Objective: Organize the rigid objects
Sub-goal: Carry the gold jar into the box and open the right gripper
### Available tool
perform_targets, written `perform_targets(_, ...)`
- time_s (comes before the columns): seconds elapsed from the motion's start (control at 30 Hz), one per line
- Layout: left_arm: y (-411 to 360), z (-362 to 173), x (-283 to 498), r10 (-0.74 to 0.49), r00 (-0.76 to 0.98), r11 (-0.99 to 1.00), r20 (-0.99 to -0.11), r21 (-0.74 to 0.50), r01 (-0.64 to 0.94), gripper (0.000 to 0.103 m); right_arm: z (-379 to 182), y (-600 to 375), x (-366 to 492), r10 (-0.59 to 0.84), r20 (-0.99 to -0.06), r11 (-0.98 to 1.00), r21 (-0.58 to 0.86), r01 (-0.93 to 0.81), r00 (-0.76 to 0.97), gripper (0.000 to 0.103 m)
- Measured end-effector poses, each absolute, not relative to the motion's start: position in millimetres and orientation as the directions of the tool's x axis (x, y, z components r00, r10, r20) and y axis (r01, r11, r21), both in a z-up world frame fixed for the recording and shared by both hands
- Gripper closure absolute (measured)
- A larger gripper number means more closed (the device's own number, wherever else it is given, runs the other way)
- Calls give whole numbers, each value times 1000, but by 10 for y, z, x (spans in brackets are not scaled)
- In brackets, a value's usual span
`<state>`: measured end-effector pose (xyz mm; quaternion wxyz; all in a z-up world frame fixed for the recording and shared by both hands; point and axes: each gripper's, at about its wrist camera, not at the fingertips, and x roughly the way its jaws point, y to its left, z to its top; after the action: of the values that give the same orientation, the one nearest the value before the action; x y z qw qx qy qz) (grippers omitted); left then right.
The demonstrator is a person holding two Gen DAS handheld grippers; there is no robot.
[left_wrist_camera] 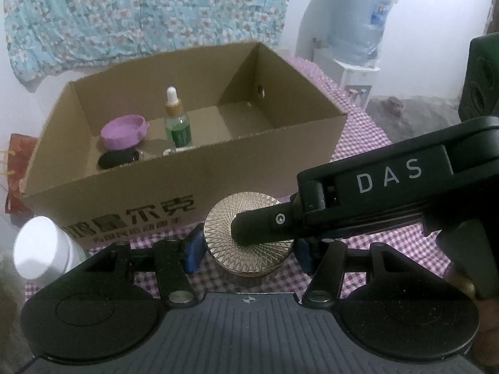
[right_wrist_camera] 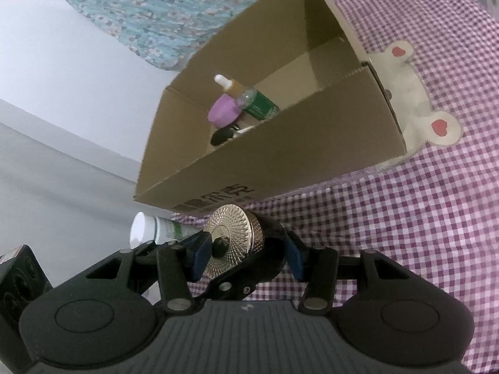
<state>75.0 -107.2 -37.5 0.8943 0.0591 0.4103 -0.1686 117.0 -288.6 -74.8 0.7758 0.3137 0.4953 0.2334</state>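
While a purple-and-white checked cloth [left_wrist_camera: 361, 131] covers the desk, a floral turquoise fabric [left_wrist_camera: 124, 9] hangs on the pale wall behind, and a water dispenser with a blue bottle [left_wrist_camera: 355, 31] stands off in the far corner. An open cardboard box [left_wrist_camera: 193, 171] sits on the cloth; inside its left end are a purple round lid [left_wrist_camera: 123, 132], an upright green dropper bottle [left_wrist_camera: 177, 121] and a dark round object [left_wrist_camera: 117, 159] whose nature is hard to make out, partly cut off by the near wall. A cream bear-shaped patch [right_wrist_camera: 414, 99] on the cloth is partly hidden under the box in the right wrist view. A white-capped tube [right_wrist_camera: 152, 229] lies near the box's front left corner, its body mostly hidden. The gold patterned jar [left_wrist_camera: 249, 233] sits on the cloth just in front of the box, between the blue pads of the left claw [left_wrist_camera: 249, 251], which are spread to either side of it; whether they touch it I cannot tell. The right claw [right_wrist_camera: 246, 255] reaches in from the right, tilted, its fingers set on the jar's lid [right_wrist_camera: 232, 233], one black fingertip [left_wrist_camera: 252, 226] lying across the top; its actual grip cannot be judged.
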Motion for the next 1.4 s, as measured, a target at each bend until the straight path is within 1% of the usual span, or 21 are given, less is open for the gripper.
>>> perform_targets(0.3, -1088, 44, 781, -265, 664, 937, -700, -23, 349, 46, -304, -2945, 1135, 682, -571, 681, 724, -112, 458, 49)
perform_targets(0.47, -1181, 264, 1005, -294, 682, 932, -670, -43, 359, 46, 14, -3024, 1313, 666, -551, 698, 698, -160, 504, 49)
perform_targets(0.57, -1236, 309, 1226, -311, 679, 929, -665, -63, 364, 46, 103, -3088, 1484, 656, -549, 709, 683, -173, 518, 49)
perform_targets(0.67, -1249, 268, 1480, -327, 657, 927, -679, -96, 362, 46, 104, -3127, 1714, 642, -564, 725, 668, -170, 519, 49)
perform_targets(0.83, -1250, 67, 1860, -349, 603, 925, -717, -160, 345, 46, -89, -3171, 2107, 624, -610, 749, 644, -155, 488, 49)
perform_targets(1.1, -1327, -238, 2123, -366, 541, 922, -757, -215, 324, 45, -339, -3090, 2371, 556, -696, 823, 540, -179, 455, 49)
perform_targets(1.2, -1342, -286, 2167, -368, 527, 922, -766, -226, 315, 45, -314, -3043, 2389, 532, -703, 843, 492, -217, 472, 50)
perform_targets(1.4, -1383, -445, 2192, -370, 482, 922, -794, -250, 297, 45, -313, -3015, 2404, 527, -703, 848, 472, -242, 477, 51)
